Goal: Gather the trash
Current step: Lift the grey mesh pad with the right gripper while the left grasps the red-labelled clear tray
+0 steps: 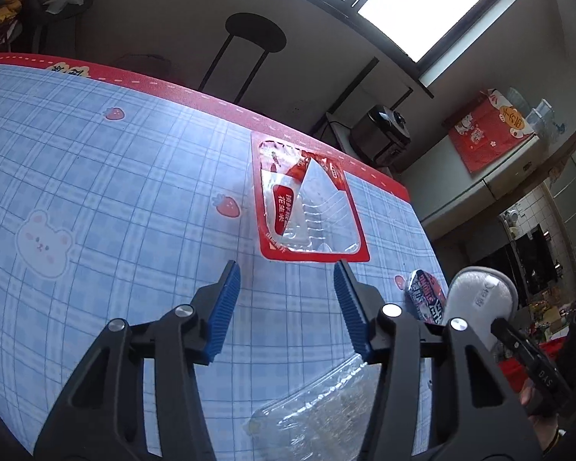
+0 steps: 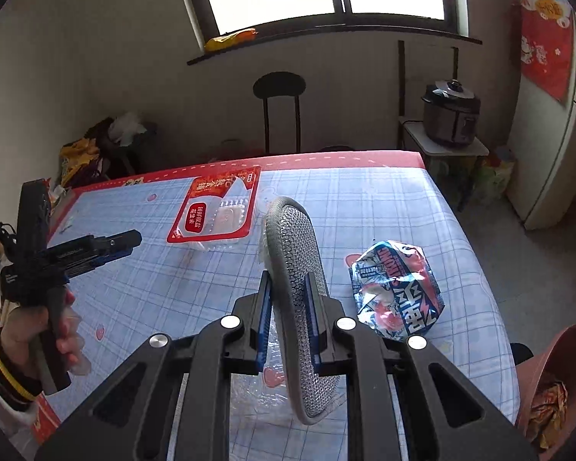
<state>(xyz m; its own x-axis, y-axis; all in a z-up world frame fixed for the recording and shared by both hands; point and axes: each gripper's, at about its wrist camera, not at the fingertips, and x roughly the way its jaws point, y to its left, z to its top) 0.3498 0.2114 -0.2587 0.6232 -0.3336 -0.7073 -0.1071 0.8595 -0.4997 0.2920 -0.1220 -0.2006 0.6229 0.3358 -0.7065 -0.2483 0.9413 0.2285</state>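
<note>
1. Right wrist view: right gripper (image 2: 287, 319) is clamped on a grey slipper (image 2: 297, 288), held on edge with its dotted sole facing right. The blue pads squeeze it across the middle, and it stands clear of the table (image 2: 422, 207).
2. Left wrist view: left gripper (image 1: 286, 309) has nothing between its pads; the jaws stand apart over bare tablecloth, just short of the red snack tray (image 1: 311, 207).
3. Trash on the table: the red-rimmed snack tray with its clear film peeled partly back lies near the far edge; a crumpled wrapper (image 2: 397, 294) sits to the right of the slipper; a clear plastic bag (image 1: 318, 418) lies below the left gripper, near the front edge.
4. A brown bin (image 2: 553, 380) stands off the table's right front corner, with a wrapper already inside.
5. Handling, judged: the slipper is light and soft, so a mid-sole pinch suits it. The tray looks thin, light and springy; take it by the flat red rim, not the film. The crumpled wrapper should crush easily under the pads. The clear bag looks slick and limp; pinch a raised fold.
</note>
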